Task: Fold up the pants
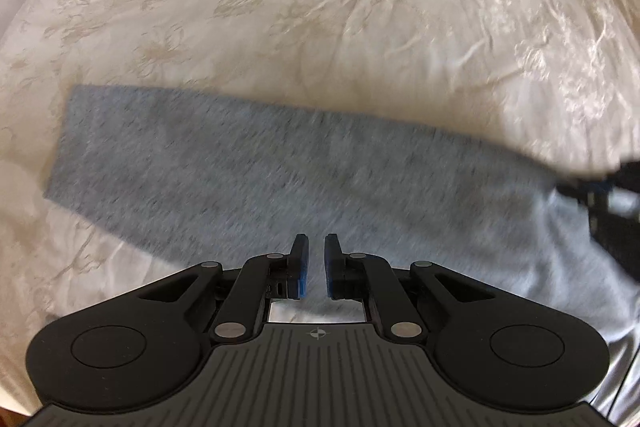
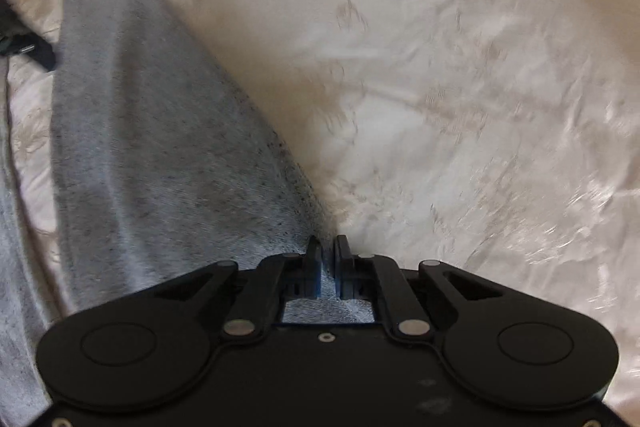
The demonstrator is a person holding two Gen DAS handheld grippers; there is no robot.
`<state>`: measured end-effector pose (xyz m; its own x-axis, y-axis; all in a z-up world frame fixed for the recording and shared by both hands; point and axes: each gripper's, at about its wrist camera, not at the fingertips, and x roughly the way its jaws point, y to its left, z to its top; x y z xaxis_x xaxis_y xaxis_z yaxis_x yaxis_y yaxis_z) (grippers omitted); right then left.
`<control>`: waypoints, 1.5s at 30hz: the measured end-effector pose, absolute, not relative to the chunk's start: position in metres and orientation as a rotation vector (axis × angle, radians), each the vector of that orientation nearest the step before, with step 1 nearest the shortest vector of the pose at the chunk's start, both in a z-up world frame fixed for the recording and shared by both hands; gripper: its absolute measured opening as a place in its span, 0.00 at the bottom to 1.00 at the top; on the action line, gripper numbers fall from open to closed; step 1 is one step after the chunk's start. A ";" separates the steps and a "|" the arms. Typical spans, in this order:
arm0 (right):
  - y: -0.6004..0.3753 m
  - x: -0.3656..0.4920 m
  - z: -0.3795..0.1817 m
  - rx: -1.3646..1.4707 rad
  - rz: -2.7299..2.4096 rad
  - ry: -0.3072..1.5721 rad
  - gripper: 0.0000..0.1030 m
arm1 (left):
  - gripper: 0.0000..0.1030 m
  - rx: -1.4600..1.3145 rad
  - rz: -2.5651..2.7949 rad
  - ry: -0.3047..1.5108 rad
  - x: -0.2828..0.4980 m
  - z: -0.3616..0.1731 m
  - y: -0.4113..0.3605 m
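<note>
Both tools point steeply down as we work: our right gripper clenched on the grey pants fabric edge, left gripper nearly closed, gripping nothing visible, over the pants leg on the cream bedspread.

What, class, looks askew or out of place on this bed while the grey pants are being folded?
Nothing is spilled or damaged. The grey pants lie slanted across the wrinkled bedspread, and the right gripper pinches their edge, lifting that fabric into a ridge.
</note>
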<state>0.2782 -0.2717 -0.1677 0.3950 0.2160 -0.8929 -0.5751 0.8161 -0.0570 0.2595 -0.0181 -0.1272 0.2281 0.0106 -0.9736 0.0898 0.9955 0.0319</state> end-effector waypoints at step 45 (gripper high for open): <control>-0.251 0.100 -0.103 -0.323 0.367 0.971 0.09 | 0.08 -0.101 -0.109 1.363 0.170 -0.101 -0.014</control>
<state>0.1002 -0.2513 -0.1027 0.5120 0.1566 -0.8446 -0.4408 0.8918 -0.1019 0.1701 -0.0141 -0.1014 0.2028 -0.1366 -0.9697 0.0193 0.9906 -0.1355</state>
